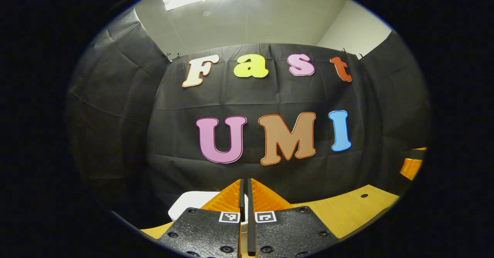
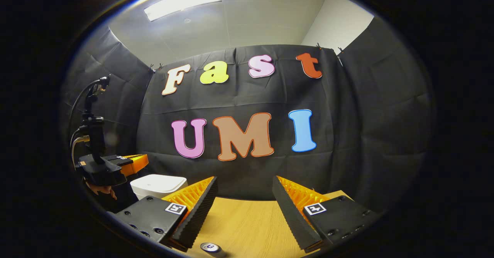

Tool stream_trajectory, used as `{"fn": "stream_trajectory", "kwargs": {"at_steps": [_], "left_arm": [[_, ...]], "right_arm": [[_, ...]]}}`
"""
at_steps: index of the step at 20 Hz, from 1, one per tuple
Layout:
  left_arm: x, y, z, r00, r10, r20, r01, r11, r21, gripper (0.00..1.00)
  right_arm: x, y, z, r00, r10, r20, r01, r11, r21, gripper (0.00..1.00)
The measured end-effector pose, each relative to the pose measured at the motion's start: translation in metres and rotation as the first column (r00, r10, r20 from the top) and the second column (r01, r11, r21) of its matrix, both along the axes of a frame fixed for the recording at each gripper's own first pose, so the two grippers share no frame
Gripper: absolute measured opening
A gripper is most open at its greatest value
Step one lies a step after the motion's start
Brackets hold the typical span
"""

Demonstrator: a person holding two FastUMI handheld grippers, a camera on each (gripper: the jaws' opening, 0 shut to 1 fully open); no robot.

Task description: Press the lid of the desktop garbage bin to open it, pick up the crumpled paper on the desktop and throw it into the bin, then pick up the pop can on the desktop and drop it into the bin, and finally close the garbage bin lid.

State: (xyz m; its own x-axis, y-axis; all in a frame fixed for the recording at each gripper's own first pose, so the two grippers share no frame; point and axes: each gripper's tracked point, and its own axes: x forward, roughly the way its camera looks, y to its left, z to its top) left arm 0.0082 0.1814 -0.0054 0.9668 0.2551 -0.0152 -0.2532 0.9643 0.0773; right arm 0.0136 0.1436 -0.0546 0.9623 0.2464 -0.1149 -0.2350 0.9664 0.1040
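Observation:
The white garbage bin (image 2: 158, 185) stands at the table's back left in the right gripper view, its lid down. In the left gripper view a corner of the bin (image 1: 189, 206) peeks out behind my left fingers. My left gripper (image 1: 245, 181) is shut with nothing between its fingers. The right gripper view has the left gripper (image 2: 115, 166) hovering just left of the bin, a little above its lid. My right gripper (image 2: 245, 186) is open and holds nothing. Low between its fingers, the top of the pop can (image 2: 210, 247) pokes up at the near edge.
The wooden table (image 2: 247, 219) runs back to the black cloth wall. A hand (image 2: 102, 190) holds the left gripper, with a cable rising above it. In the left gripper view the table (image 1: 347, 209) has a small dark hole at the right, and the right gripper (image 1: 412, 166) shows at the far right.

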Motion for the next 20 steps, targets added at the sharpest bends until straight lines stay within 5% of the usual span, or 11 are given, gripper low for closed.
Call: {"fn": "stream_trajectory", "kwargs": {"at_steps": [12,20], "left_arm": [[0.011,0.068,-0.088,0.964,0.089,-0.252,-0.110,0.992,-0.070,0.00],[0.016,0.086,-0.124,0.942,0.100,-0.320,-0.128,0.989,-0.068,0.00]], "right_arm": [[0.001,0.017,-0.021,0.998,-0.018,-0.055,0.014,0.997,-0.074,0.98],[-0.011,0.063,-0.032,0.995,0.075,-0.059,-0.083,0.986,-0.145,0.96]]}}
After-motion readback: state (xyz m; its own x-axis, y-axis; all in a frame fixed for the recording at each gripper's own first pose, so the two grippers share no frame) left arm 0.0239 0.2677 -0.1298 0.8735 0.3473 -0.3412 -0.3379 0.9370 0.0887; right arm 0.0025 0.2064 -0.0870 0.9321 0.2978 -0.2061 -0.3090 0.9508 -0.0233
